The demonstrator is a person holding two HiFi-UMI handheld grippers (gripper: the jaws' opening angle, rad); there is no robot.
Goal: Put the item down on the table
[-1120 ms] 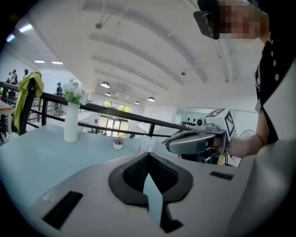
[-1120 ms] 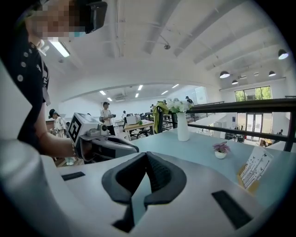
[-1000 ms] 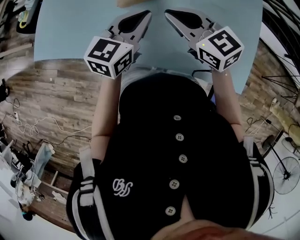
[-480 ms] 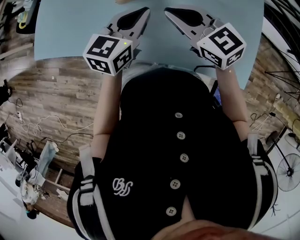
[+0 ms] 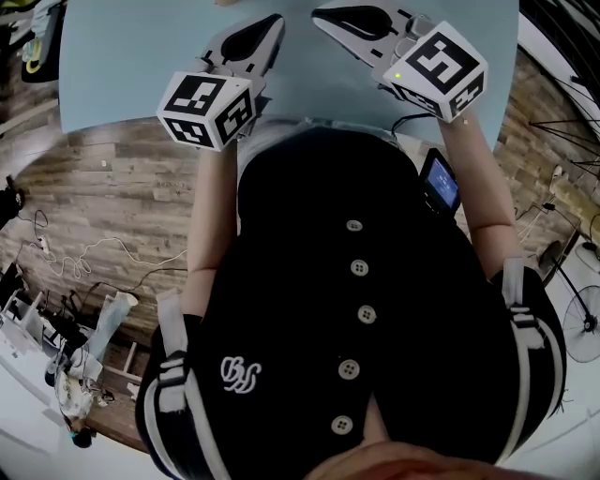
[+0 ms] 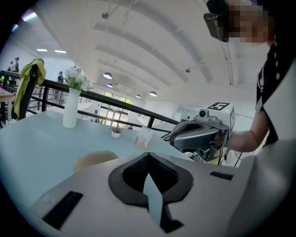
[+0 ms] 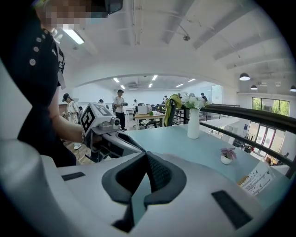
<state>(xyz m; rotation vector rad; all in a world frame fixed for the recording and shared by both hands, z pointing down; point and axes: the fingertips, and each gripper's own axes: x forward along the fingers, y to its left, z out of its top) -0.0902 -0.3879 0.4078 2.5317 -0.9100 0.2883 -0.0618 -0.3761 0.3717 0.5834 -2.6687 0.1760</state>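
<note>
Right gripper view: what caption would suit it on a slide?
Shut, empty right gripper above a pale blue table bearing a tall white vase of flowers.

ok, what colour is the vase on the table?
White vase, with white flowers in it. Shows best in the right gripper view.

Wood-plank floor (image 5: 112,187), pale blue table (image 5: 131,56) — white vaulted ceiling (image 7: 185,41), black railing (image 7: 249,116).

Left tool (image 5: 272,24) and right tool (image 5: 324,16) closed, empty.
</note>
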